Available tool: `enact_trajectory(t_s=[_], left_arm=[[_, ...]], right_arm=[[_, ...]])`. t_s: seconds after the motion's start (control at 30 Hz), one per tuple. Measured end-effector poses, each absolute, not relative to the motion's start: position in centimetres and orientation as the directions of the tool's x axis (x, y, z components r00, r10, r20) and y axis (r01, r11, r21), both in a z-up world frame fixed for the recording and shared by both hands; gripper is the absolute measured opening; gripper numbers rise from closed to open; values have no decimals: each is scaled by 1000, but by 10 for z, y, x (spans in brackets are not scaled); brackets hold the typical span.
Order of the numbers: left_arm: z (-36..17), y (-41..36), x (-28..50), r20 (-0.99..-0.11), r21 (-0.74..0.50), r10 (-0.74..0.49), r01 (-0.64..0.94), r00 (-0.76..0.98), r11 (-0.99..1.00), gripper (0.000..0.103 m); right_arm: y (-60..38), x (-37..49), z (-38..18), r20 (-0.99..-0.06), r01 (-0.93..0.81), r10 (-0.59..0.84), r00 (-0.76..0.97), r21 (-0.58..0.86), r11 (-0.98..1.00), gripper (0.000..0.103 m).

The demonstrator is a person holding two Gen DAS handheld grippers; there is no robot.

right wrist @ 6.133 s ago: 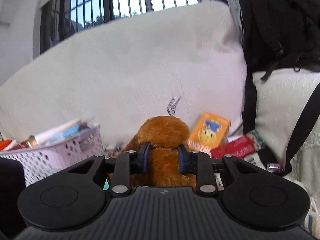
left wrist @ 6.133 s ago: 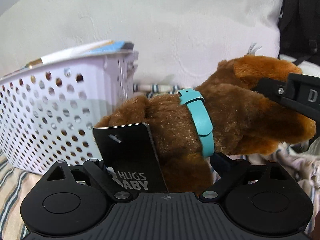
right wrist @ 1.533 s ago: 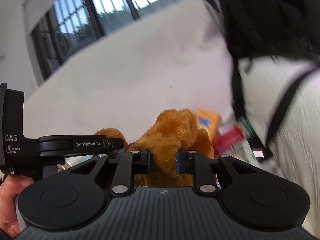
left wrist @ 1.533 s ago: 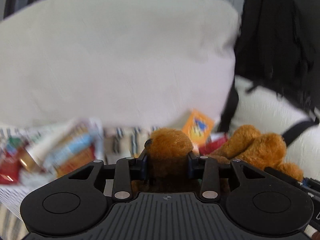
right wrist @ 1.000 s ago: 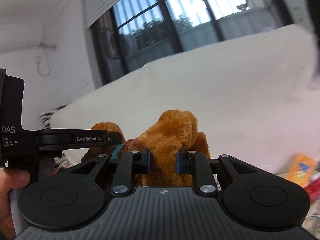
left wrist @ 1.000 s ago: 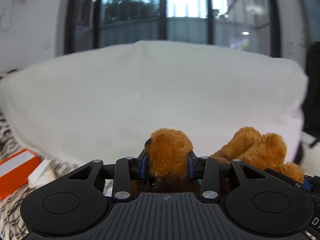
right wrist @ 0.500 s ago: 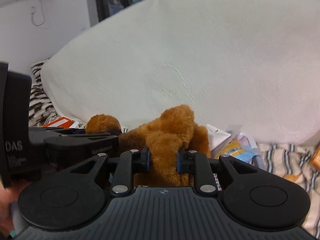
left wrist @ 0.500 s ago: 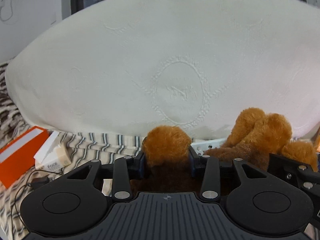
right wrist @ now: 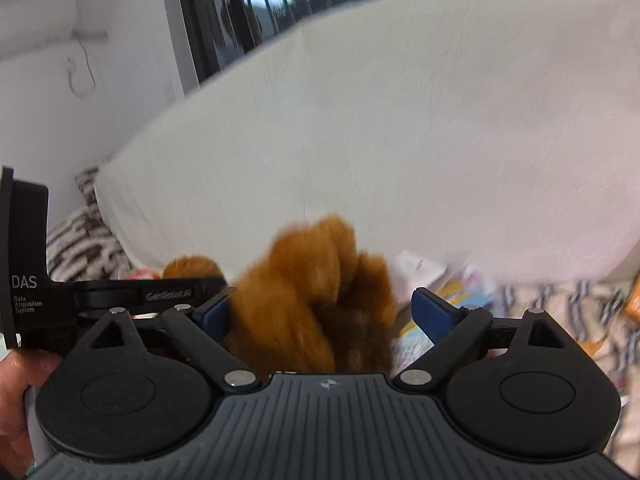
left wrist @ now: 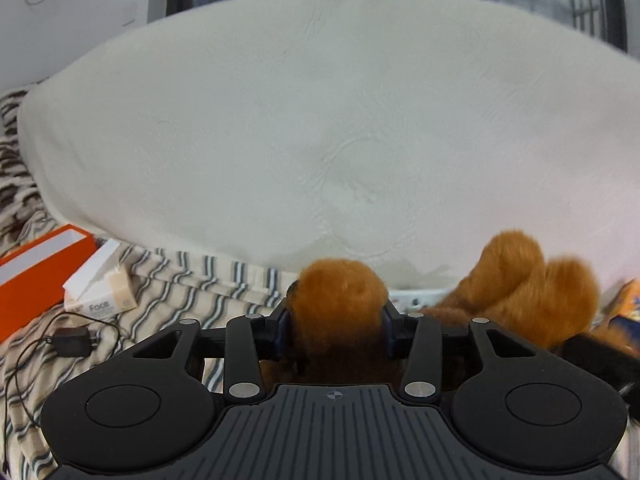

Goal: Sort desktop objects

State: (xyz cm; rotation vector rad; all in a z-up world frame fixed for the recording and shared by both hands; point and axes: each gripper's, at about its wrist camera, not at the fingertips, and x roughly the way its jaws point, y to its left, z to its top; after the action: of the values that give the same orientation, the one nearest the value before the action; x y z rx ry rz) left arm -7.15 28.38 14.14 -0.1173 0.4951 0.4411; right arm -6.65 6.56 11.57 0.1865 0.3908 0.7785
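A brown plush toy (left wrist: pixel 338 292) sits between the pads of my left gripper (left wrist: pixel 337 326). Its jaws are opening, but both pads still press the fur. More of the toy's limbs (left wrist: pixel 532 292) bulge to the right. In the right wrist view the plush toy (right wrist: pixel 312 292) lies between the blue pads of my right gripper (right wrist: pixel 322 308). Those jaws are opening wide, and the right pad stands apart from the fur. The left gripper (right wrist: pixel 132 292) reaches in from the left edge, held by a hand (right wrist: pixel 16 400).
A big white cushion (left wrist: pixel 320 140) fills the background. On the striped cloth (left wrist: pixel 180 280) at the left lie an orange box (left wrist: pixel 36 276), a white tissue pack (left wrist: pixel 100 292) and a black charger with cable (left wrist: pixel 70 340). Papers and packets (right wrist: pixel 440 292) lie behind the toy.
The right gripper's jaws have sprung wide open off the plush toy. The left jaws have widened a little. Both grippers have sunk lower in front of the cushion.
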Motion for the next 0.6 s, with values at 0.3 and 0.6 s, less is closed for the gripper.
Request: enact_trajectory(t_s=[0.3, 0.6], left_arm=[[189, 234, -101, -293, 107, 452, -441, 843, 891, 69], [194, 161, -89, -339, 91, 276, -261, 899, 961, 74]], right_arm=[[-43, -75, 118, -172, -587, 696, 697, 422, 691, 93], [-150, -83, 65, -228, -393, 551, 803, 493, 776, 94]])
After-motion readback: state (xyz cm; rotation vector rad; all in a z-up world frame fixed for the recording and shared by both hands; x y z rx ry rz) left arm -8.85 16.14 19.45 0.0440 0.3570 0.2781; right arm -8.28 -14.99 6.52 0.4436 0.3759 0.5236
